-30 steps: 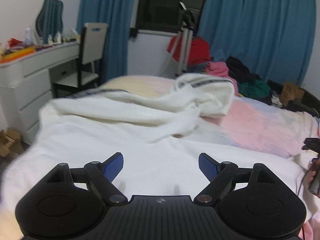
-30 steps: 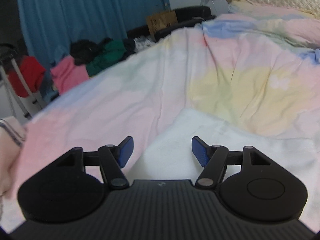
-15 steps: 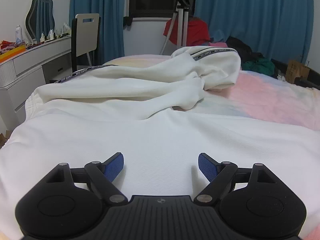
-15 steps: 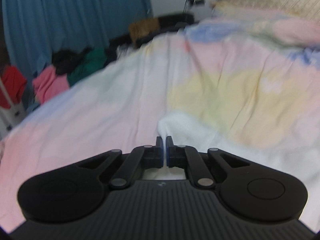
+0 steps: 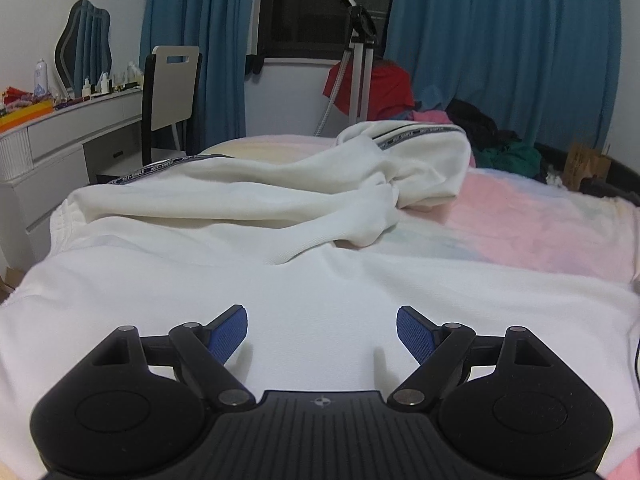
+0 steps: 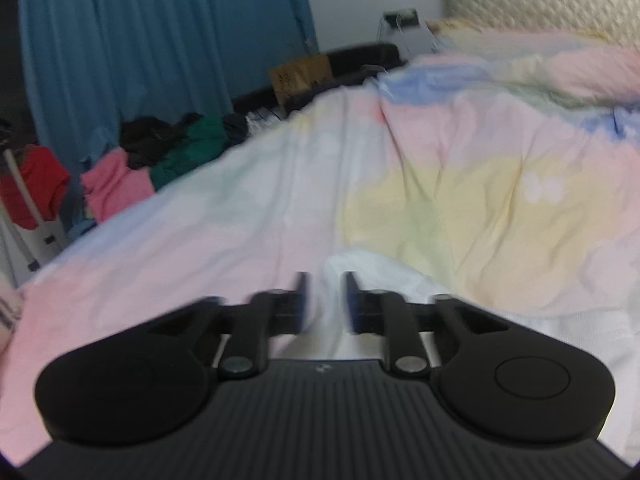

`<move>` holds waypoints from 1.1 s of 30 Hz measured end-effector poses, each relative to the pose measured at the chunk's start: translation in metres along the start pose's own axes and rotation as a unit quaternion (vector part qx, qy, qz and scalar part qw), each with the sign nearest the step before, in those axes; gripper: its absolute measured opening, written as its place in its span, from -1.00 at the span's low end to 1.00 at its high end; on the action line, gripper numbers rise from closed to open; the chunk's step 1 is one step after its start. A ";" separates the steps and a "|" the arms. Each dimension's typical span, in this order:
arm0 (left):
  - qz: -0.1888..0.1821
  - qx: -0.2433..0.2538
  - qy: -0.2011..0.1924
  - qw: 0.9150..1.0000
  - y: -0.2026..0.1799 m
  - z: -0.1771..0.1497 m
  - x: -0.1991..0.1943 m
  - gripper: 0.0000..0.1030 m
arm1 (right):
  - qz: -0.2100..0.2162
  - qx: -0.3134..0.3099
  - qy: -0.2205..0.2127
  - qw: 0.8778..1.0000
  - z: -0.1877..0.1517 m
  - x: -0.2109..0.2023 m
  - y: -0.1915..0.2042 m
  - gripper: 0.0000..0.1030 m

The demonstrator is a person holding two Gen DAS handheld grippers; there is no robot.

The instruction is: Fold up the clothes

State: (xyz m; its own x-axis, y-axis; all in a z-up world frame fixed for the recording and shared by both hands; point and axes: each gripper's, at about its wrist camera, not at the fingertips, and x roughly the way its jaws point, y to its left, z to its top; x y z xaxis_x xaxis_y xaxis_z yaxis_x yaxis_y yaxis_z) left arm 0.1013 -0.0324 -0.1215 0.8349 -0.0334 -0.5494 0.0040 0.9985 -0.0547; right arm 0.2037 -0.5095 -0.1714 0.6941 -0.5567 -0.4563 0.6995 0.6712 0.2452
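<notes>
Along white garment (image 5: pixel 256 188) sleeve (image 5: pixel 160 168), dark lettered band, wording unreadable.

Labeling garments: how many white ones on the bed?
2 that I can tell apart: a flat white garment under the open left gripper, and a rumpled white hoodie with dark lettered trim behind it. Folds may hide more.

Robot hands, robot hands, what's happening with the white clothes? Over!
Left gripper open, low over the white garment. Right gripper part open, white cloth corner between its fingers, blurry. Bunched white sleeve lies ahead.
</notes>
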 end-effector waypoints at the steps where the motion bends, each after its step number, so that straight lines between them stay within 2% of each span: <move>1: -0.004 -0.003 0.000 1.000 0.001 0.000 0.000 0.62 | 0.017 -0.006 -0.011 1.000 0.002 -0.009 0.006 0.07; 3: -0.011 -0.009 0.005 1.000 0.001 -0.002 0.001 0.62 | 0.049 -0.019 -0.032 0.998 0.006 -0.027 0.020 0.07; 5: -0.017 -0.012 0.006 1.000 0.001 -0.004 0.002 0.62 | 0.087 -0.031 -0.033 0.995 0.005 -0.036 0.044 0.08; 7: -0.020 -0.013 0.006 1.000 0.002 -0.006 0.004 0.62 | 0.153 -0.030 -0.002 0.988 0.000 -0.035 0.072 0.07; 10: -0.024 -0.017 0.002 1.000 0.005 -0.007 0.009 0.62 | 0.244 -0.004 0.072 0.967 -0.015 -0.017 0.122 0.07; 15: -0.040 -0.058 0.001 0.998 0.020 -0.008 0.024 0.63 | 0.331 0.068 0.188 0.922 -0.050 0.035 0.217 0.07; 18: -0.051 -0.085 0.005 0.995 0.030 -0.007 0.036 0.62 | 0.338 0.063 0.220 0.913 -0.069 0.056 0.267 0.07; 21: -0.062 -0.111 0.011 0.992 0.038 -0.008 0.047 0.63 | 0.358 0.067 0.254 0.896 -0.083 0.079 0.305 0.09; 24: -0.071 -0.134 0.015 0.988 0.045 -0.009 0.055 0.63 | 0.357 0.064 0.248 0.898 -0.087 0.088 0.330 0.36; 29: -0.081 -0.144 0.008 0.986 0.048 -0.010 0.056 0.63 | 0.351 0.054 0.235 0.905 -0.092 0.095 0.366 0.45; 31: -0.082 -0.146 0.008 0.986 0.048 -0.010 0.057 0.63 | 0.351 0.056 0.231 0.906 -0.094 0.096 0.377 0.44; 32: -0.082 -0.146 0.007 0.986 0.047 -0.010 0.056 0.63 | 0.353 0.058 0.231 0.905 -0.095 0.097 0.381 0.37; 33: -0.084 -0.146 0.006 0.986 0.047 -0.010 0.056 0.63 | 0.359 0.064 0.233 0.901 -0.097 0.098 0.384 0.11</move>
State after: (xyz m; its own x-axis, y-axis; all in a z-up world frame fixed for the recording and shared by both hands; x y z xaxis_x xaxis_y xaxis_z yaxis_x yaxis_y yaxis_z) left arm 0.1427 0.0121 -0.1633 0.8297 -0.1984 -0.5217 -0.0193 0.9239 -0.3821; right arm 0.5237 -0.2588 -0.2046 0.8495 0.2851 -0.4439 0.1331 0.6983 0.7033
